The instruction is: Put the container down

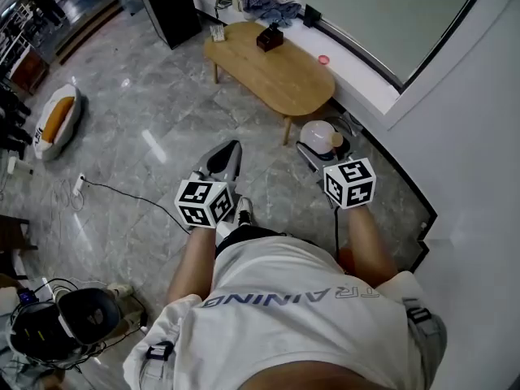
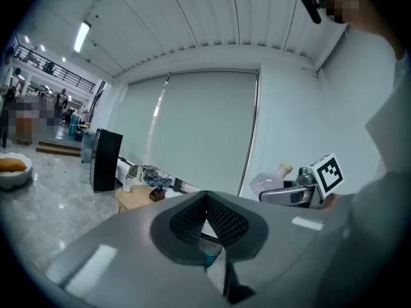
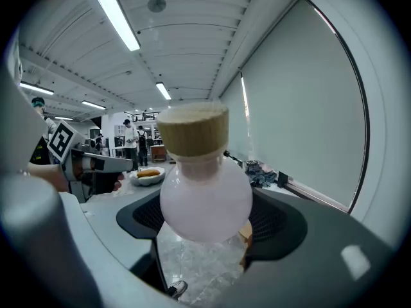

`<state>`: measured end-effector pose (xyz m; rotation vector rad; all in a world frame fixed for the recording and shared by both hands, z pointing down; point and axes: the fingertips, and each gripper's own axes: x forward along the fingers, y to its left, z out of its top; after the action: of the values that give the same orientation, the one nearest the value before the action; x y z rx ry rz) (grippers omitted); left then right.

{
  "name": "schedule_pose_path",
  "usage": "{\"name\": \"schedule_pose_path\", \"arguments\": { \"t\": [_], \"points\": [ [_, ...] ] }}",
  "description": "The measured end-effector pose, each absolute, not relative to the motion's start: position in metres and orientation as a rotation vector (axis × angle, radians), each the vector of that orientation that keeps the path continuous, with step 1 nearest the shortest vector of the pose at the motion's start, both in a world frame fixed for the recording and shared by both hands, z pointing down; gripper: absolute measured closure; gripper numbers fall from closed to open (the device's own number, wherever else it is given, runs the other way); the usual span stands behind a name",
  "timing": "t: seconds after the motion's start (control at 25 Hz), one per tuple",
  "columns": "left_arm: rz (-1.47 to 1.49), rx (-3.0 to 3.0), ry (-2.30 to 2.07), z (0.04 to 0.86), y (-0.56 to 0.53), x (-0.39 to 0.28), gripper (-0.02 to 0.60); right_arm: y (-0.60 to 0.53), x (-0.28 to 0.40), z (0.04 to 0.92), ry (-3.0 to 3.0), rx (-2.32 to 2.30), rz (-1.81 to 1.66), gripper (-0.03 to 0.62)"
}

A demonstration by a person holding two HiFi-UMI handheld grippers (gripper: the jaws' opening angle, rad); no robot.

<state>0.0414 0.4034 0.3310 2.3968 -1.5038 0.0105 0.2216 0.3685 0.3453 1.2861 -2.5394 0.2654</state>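
Right tool (image 3: 207, 218) — jaws wide and clamped on the container (image 3: 205, 196), with 1 black mesh pad (image 3: 149, 218) against each side of its round, milky-pink belly. The wooden stopper (image 3: 192, 130) is uppermost in the right gripper view, above the pads and clear of them. The container is off the ground: grey marble floor (image 1: 162, 96) shows through the gap under it, along with the toe of a shoe (image 3: 177, 289).

Head view: the container sticks out ahead of the right tool, over bare floor. It is near the closest end of an oval wooden surface (image 1: 284, 80) but not on it. That surface runs away ahead of both tools. A small dark box (image 1: 270, 37) stands at its far end, well apart from either tool.

Left tool (image 2: 207, 196) — jaws closed, the 2 tips meeting at a point, nothing held. A small gap is left below the tips and only background shows through it. This tool sits to the left of the right tool, roughly level with it, the 2 well apart. In the left gripper view the right tool and the container show off to the right, stopper up.

Both tools are held out in front of a person in a white shirt (image 1: 292, 299), 1 per hand.
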Motion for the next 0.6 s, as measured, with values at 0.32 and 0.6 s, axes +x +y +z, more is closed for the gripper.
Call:
{"name": "schedule_pose_path", "arguments": {
  "t": [0.32,0.6],
  "points": [
    [0.031,2.392,-1.488,0.336,0.400,0.037,0.581,0.362,0.225,0.345,-2.533,1.330,0.278,0.191],
    [0.050,2.415,-1.466,0.332,0.368,0.023,0.581,0.330,0.214,0.340,-2.535,1.368,0.265,0.191]
  ]
}}
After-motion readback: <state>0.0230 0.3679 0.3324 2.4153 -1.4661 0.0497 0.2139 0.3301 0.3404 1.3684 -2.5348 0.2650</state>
